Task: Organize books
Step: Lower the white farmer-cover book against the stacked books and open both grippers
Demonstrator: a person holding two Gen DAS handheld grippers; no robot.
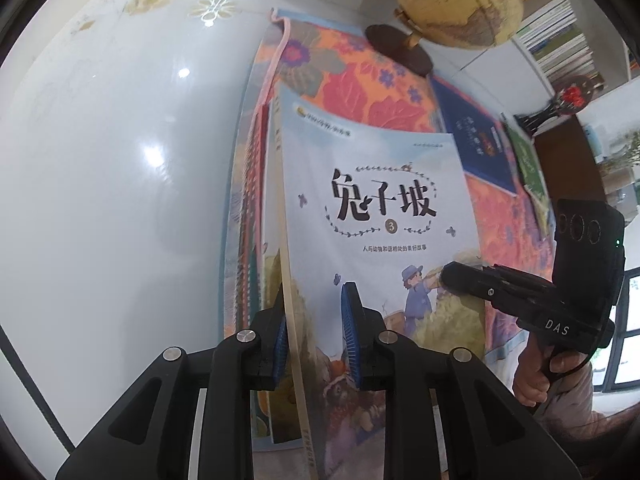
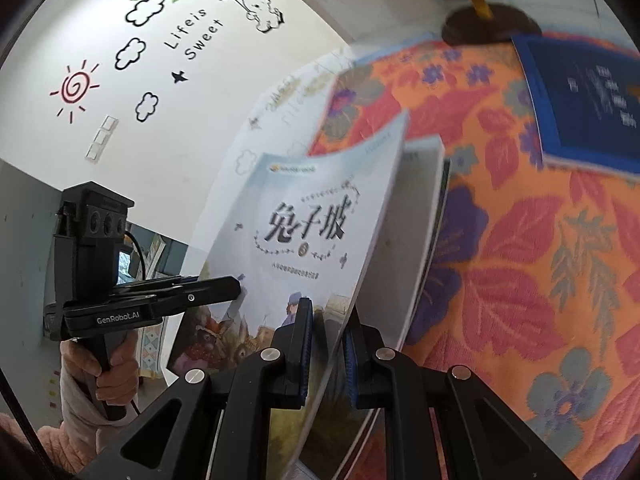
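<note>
A pale blue picture book [image 1: 380,200] [image 2: 300,220] with a black Chinese title is held between both grippers, tilted above a stack of other books [image 1: 250,200] [image 2: 404,220] on the flowered cloth. My left gripper [image 1: 316,336] [image 2: 240,292] is shut on the book's spine side: one blue pad lies behind the cream spine edge, the other on the cover. My right gripper [image 2: 326,344] [image 1: 442,276] is shut on the opposite edge, with the cover passing between its pads. The lower part of the book is hidden behind the fingers.
The orange and red flowered cloth [image 1: 352,80] [image 2: 520,240] covers part of a glossy white table [image 1: 120,160]. A dark blue book [image 1: 476,136] [image 2: 588,104] and a green book [image 1: 530,160] lie farther back. A globe [image 1: 456,0] stands behind them, before bookshelves [image 1: 560,40].
</note>
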